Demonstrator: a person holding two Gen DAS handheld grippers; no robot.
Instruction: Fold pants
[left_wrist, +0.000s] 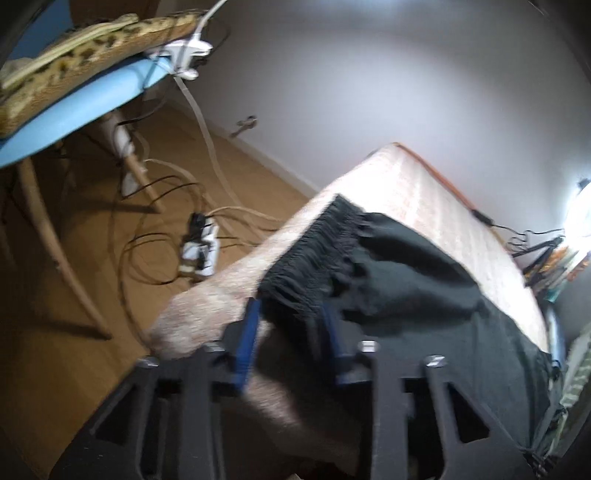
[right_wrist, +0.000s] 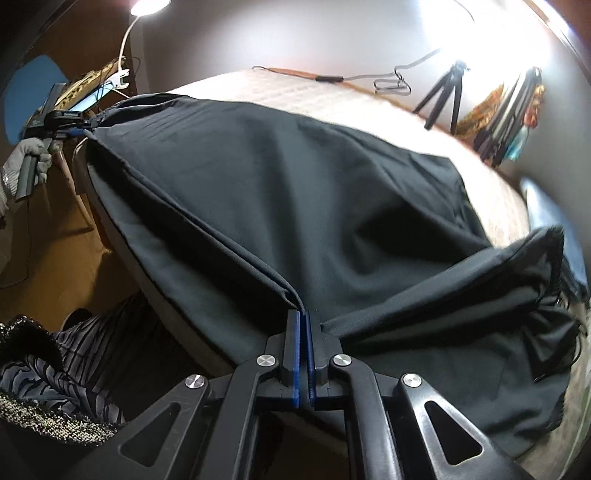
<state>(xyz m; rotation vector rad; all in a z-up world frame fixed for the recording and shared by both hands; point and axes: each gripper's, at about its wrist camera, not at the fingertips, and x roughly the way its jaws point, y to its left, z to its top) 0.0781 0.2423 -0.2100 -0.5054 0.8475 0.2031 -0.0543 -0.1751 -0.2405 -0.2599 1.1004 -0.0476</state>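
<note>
Black pants (right_wrist: 295, 184) lie spread over a beige mattress (right_wrist: 280, 85). My right gripper (right_wrist: 302, 314) is shut on a folded edge of the pants near the bed's front side, and the cloth runs in a taut crease away to the upper left. In the left wrist view the gathered waistband (left_wrist: 314, 240) lies at the mattress corner (left_wrist: 406, 184). My left gripper (left_wrist: 290, 304) stands open there, its blue pads (left_wrist: 253, 332) either side of the waistband's near end without pressing it. A gloved hand (right_wrist: 33, 155) holds the left gripper (right_wrist: 72, 129) at the far left.
A blue chair (left_wrist: 74, 110) with a patterned cushion stands beside the bed. A power strip (left_wrist: 199, 247) and loose cables lie on the wooden floor. A cable (right_wrist: 391, 83), a small tripod (right_wrist: 443, 92) and books sit at the bed's far side. The person's patterned clothing (right_wrist: 74, 350) is lower left.
</note>
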